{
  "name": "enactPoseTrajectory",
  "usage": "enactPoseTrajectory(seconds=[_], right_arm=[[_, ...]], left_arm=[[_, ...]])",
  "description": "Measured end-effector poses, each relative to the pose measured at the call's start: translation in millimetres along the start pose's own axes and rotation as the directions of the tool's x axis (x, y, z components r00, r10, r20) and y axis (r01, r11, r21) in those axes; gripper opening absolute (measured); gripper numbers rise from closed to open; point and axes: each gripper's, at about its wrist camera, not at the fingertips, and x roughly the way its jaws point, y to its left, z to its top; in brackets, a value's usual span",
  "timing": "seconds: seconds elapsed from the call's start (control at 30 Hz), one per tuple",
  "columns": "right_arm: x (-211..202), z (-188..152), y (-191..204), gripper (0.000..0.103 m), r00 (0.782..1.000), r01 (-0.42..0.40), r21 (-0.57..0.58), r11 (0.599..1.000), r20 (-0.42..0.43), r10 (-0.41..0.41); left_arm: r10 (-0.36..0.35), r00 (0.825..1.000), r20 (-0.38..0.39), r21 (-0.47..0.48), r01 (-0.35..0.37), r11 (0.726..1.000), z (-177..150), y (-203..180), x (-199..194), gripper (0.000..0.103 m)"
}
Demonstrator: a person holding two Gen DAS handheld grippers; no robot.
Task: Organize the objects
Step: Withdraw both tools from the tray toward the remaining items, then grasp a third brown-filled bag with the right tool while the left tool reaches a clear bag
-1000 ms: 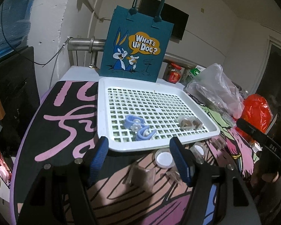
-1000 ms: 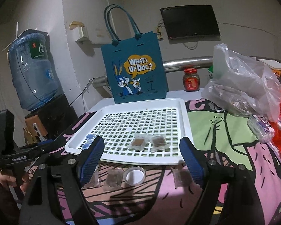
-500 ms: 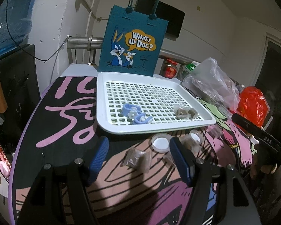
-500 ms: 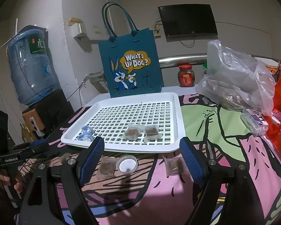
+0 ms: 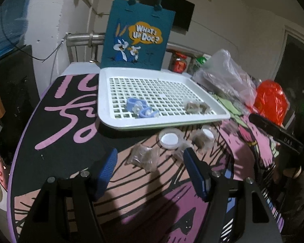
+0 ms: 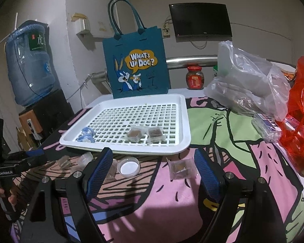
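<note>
A white slotted tray [image 5: 111, 119] [image 6: 182, 121] lies on the patterned table. It holds blue clips [image 5: 140, 108] [image 6: 86, 135] and two clear packets with brown contents [image 6: 145, 134] [image 5: 194, 106]. In front of the tray lie a round white lid [image 5: 169, 138] [image 6: 128, 167] and loose brown packets [image 5: 145, 158] [image 6: 181, 169]. My left gripper [image 5: 150, 163] is open and empty, just above the table before a packet. My right gripper [image 6: 153, 169] is open and empty, with the lid and a packet between its fingers' line of sight.
A teal "What's Up Doc?" tote bag [image 5: 135, 38] [image 6: 136, 64] stands behind the tray. A clear plastic bag [image 6: 247, 85], a red bag [image 6: 302, 105] and a red jar [image 6: 195, 78] are at the right. A water bottle [image 6: 29, 64] stands left.
Both grippers have pulled back from the tray and tilted down, so the lid and loose packets in front of it now show more fully. Nothing was picked up.
</note>
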Motion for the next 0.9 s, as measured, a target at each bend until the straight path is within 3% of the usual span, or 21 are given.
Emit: enactPoseTrajectory(seconds=[0.27,0.9], right_arm=[[14,-8,3,0.083,0.994,0.056,-0.047,0.997,-0.088,-0.06],[51,-3,-14,0.08,0.966,0.075,-0.01,0.997,-0.249,-0.076]], left_arm=[[0.016,0.998,-0.058,0.015,-0.016,1.0,-1,0,13,0.067],[0.065,0.986,-0.151,0.079,-0.053,0.995,5,-6,43,0.064]])
